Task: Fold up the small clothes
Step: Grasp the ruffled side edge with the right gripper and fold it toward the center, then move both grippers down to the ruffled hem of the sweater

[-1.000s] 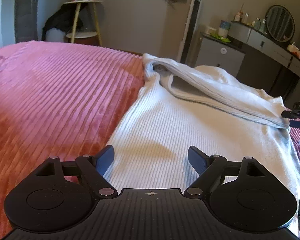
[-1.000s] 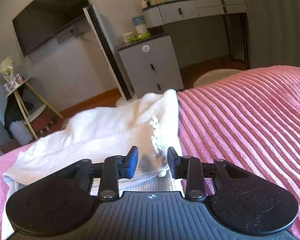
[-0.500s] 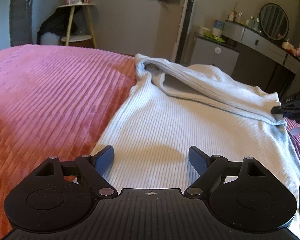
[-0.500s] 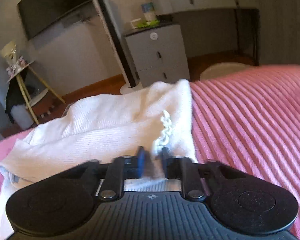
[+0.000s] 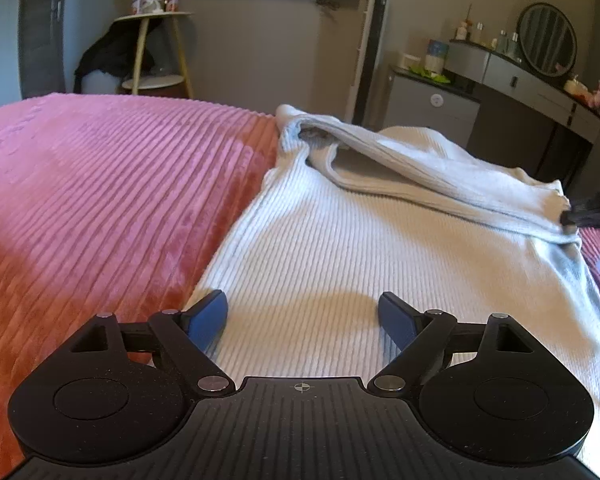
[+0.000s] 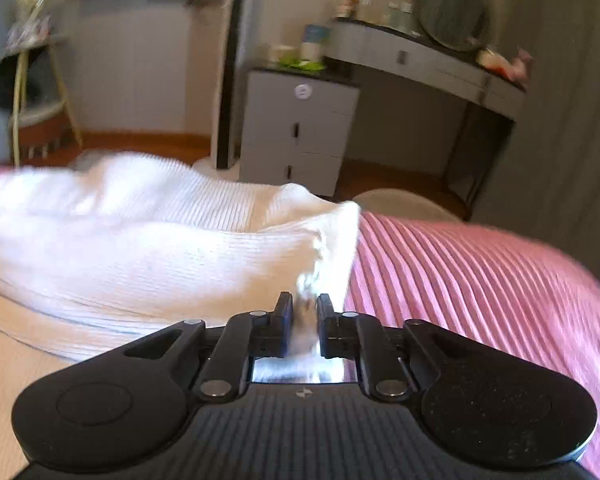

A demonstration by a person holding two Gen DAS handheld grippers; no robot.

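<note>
A white ribbed knit garment [image 5: 360,248] lies flat on the pink ribbed bedspread [image 5: 100,200], with a folded-over band [image 5: 440,176] across its far part. My left gripper [image 5: 302,312] is open and empty, low over the garment's near left edge. My right gripper [image 6: 304,310] is shut on the frilly edge of the folded band [image 6: 324,252] and shows as a dark shape at the right edge of the left wrist view [image 5: 592,212]. The right wrist view is blurred.
The bed's far edge [image 5: 180,100] runs behind the garment. Beyond it stand a grey drawer unit [image 6: 300,128], a vanity desk with a round mirror [image 5: 546,40], and a small side table [image 5: 156,48]. Pink bedspread lies to the right [image 6: 480,288].
My right gripper closed on the frilly edge of the folded band and moved, with the view swinging. My left gripper stayed open and dropped slightly nearer the garment.
</note>
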